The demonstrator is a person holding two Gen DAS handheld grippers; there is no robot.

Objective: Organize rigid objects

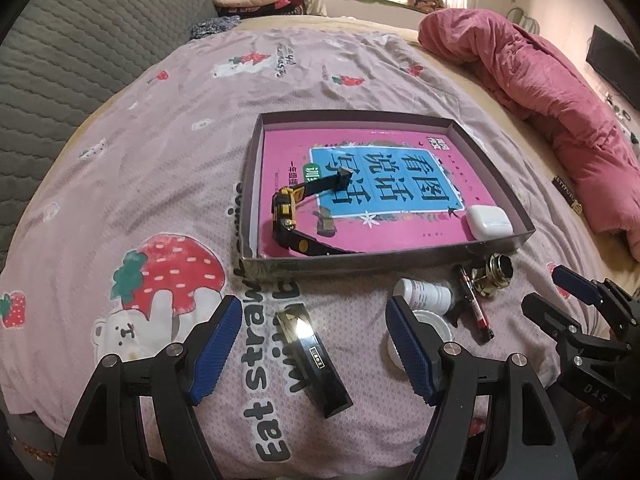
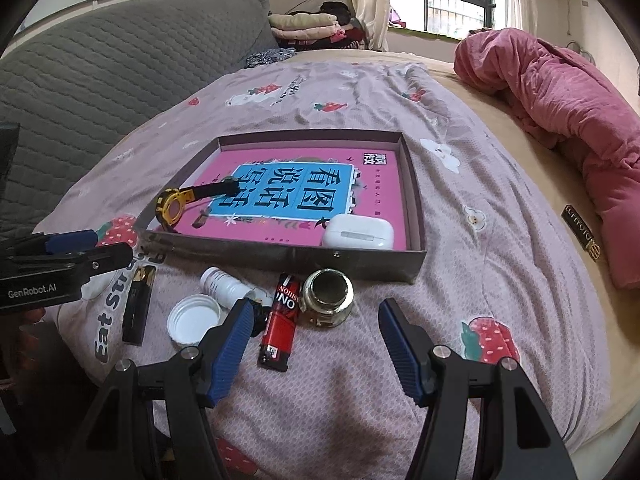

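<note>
Pink strawberry-print bedsheet (image 1: 160,160) carries the work. From the left, a black glossy rectangular case (image 1: 316,360), a white round plastic lid (image 2: 195,317), a white plastic bottle (image 2: 224,286), a red lighter (image 2: 281,320) and a brass-collared glass jar (image 2: 328,296) lie loose, seemingly still to be sorted. Inside the shallow cardboard tray (image 2: 352,260), on a pink book (image 2: 376,176), sit a yellow-and-black wristwatch (image 2: 176,204) and a white earbud case (image 2: 357,232). Left tongs (image 1: 314,344) hover spread above the black case; right tongs (image 2: 316,336) hang spread, empty, over the lighter and jar, both angled downward.

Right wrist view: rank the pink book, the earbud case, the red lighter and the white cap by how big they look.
1. pink book
2. earbud case and red lighter: too close to rank; the lighter lies nearer the camera
3. white cap
</note>
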